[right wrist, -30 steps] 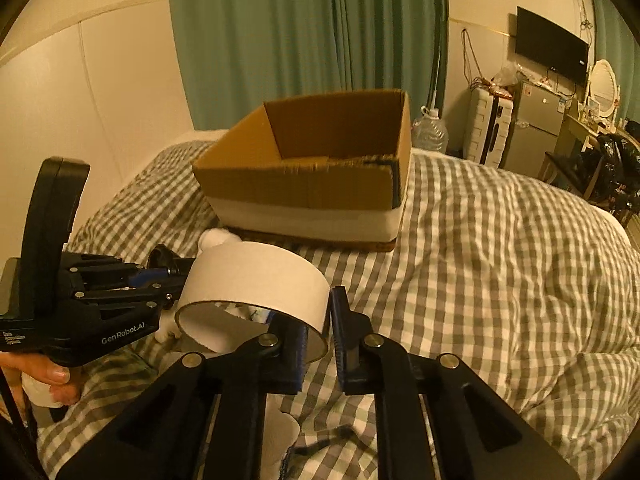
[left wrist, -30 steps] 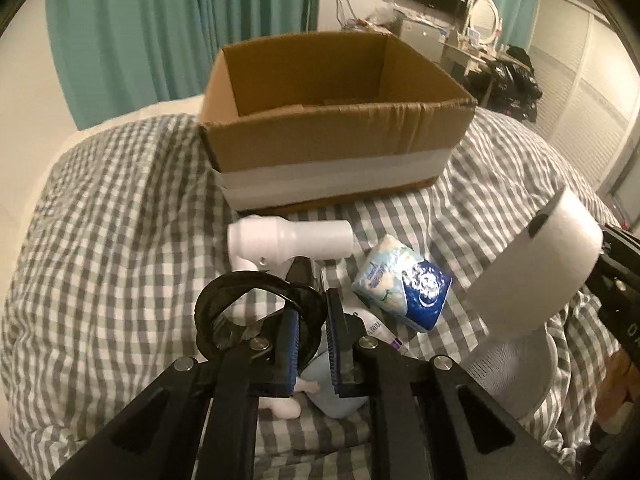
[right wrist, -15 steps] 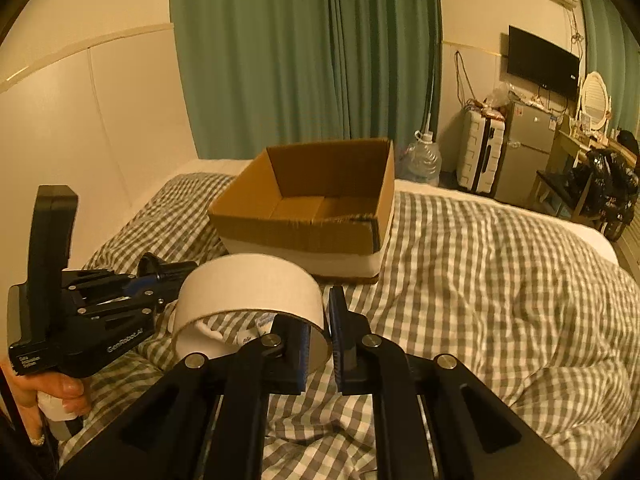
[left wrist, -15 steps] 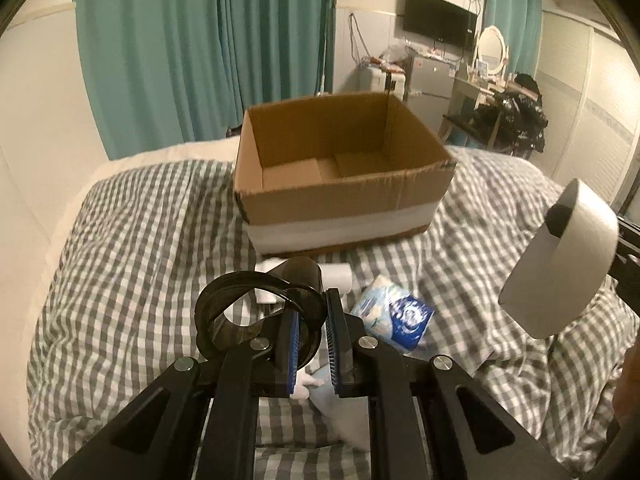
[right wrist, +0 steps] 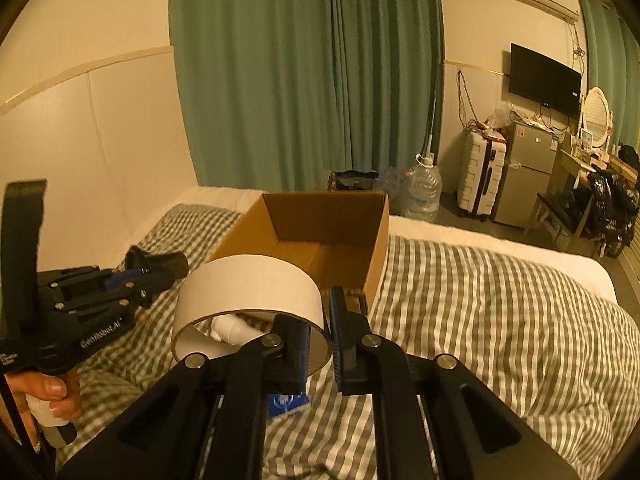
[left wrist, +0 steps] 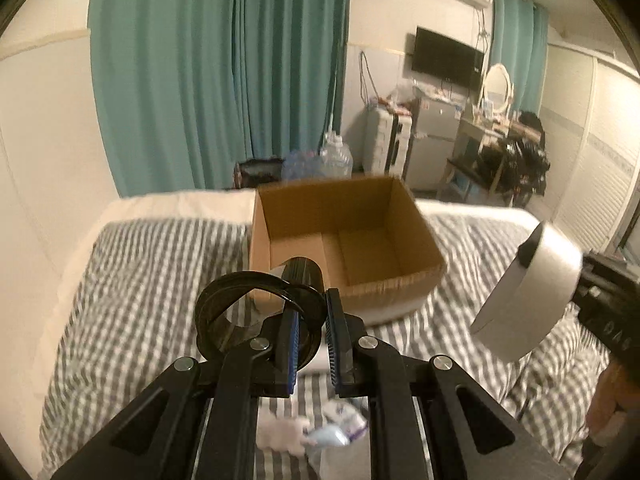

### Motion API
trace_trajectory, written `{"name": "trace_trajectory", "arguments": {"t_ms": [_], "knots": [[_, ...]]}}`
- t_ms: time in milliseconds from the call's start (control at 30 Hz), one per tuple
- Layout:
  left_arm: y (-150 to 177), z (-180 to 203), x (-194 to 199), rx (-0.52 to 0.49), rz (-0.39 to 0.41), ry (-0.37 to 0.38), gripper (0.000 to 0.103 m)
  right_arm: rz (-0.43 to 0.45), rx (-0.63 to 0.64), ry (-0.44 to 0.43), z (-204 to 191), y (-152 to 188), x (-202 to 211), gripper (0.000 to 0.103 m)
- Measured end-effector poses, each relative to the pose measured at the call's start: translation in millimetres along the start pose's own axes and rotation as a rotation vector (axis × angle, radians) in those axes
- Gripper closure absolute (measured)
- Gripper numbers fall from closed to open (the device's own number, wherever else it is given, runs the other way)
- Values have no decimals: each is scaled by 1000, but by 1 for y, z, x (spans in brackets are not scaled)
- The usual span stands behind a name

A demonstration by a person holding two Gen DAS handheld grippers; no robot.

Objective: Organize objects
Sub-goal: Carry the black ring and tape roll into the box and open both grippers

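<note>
An open cardboard box [left wrist: 344, 240] stands on the checked bed; it also shows in the right wrist view [right wrist: 320, 236]. My left gripper [left wrist: 311, 340] is shut on a black ring-shaped object [left wrist: 256, 308] and holds it above the bed, short of the box. My right gripper [right wrist: 320, 340] is shut on the rim of a wide white tape roll [right wrist: 248, 304], which also shows in the left wrist view [left wrist: 528, 300]. The left gripper appears in the right wrist view [right wrist: 132, 280] at the left.
Small items lie on the bed below: a white soft thing [left wrist: 280, 436], a blue-white packet [left wrist: 344, 424], a white bottle [right wrist: 232, 328]. Green curtains, water jugs [right wrist: 420, 192], a suitcase [right wrist: 480, 176] and a fridge stand beyond the bed.
Both grippers have risen with their objects; the box now sits lower in view and its inside shows. The bed items have dropped toward the bottom of the left view.
</note>
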State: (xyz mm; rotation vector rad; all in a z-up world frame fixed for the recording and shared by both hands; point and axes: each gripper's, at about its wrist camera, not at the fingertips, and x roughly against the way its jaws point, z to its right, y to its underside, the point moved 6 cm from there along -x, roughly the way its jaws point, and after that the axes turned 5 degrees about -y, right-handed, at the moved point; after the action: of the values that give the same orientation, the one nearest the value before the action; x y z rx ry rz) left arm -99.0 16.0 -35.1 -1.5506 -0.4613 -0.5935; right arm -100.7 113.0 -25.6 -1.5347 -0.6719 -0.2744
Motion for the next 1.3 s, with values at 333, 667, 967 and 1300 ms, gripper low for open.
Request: {"name": "trace_trajectory", "arguments": {"t_ms": [333, 667, 967, 1300], "knots": [[-53, 9, -22, 20, 41, -8, 91, 39, 59, 19, -3, -55, -19, 94], [-83, -15, -75, 73, 18, -10, 91, 37, 71, 21, 12, -82, -63, 94], [-63, -13, -138, 71, -65, 13, 91, -66, 52, 20, 31, -66, -127, 94], [-47, 8, -178, 52, -117, 81, 90, -231, 46, 9, 41, -27, -193, 94]]}}
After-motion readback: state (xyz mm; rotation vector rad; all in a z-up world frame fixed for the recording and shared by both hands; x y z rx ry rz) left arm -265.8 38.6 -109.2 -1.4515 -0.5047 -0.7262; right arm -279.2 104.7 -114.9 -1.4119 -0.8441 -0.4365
